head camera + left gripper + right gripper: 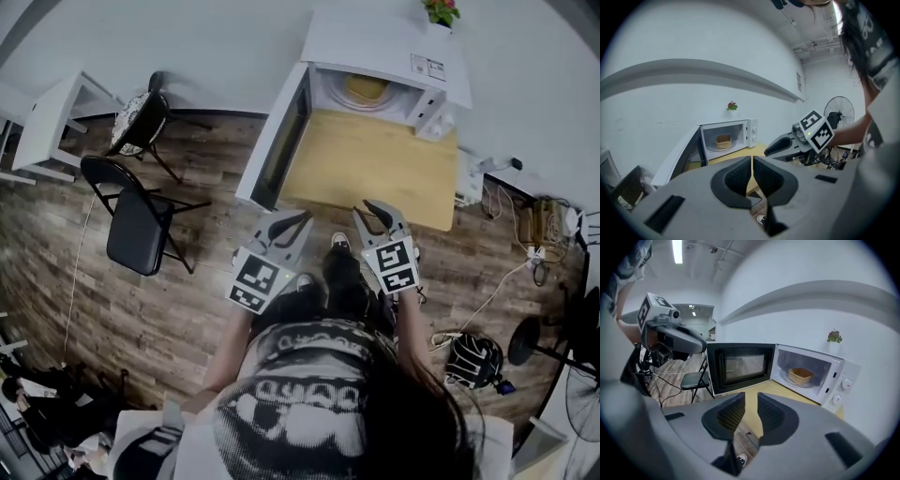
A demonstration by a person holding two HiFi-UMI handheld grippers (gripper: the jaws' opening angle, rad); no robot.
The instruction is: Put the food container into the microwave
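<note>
The tan food container (366,89) (723,140) (800,375) sits on the turntable inside the white microwave (375,42) (839,376). The microwave's door (278,136) (740,366) hangs wide open to the left. The microwave stands at the back of a wooden table (375,169). Both grippers hover side by side near the table's front edge, well short of the microwave. My left gripper (298,220) (752,161) is shut with nothing in it. My right gripper (372,208) (751,401) stands open by a narrow gap, and nothing is between its pads.
A black folding chair (141,225) and a second chair (141,122) stand left of the table, beside a white desk (47,117). A potted plant (441,11) tops the microwave. Cables and a power strip (534,225), a fan (553,347) and a dark bag (473,361) lie to the right.
</note>
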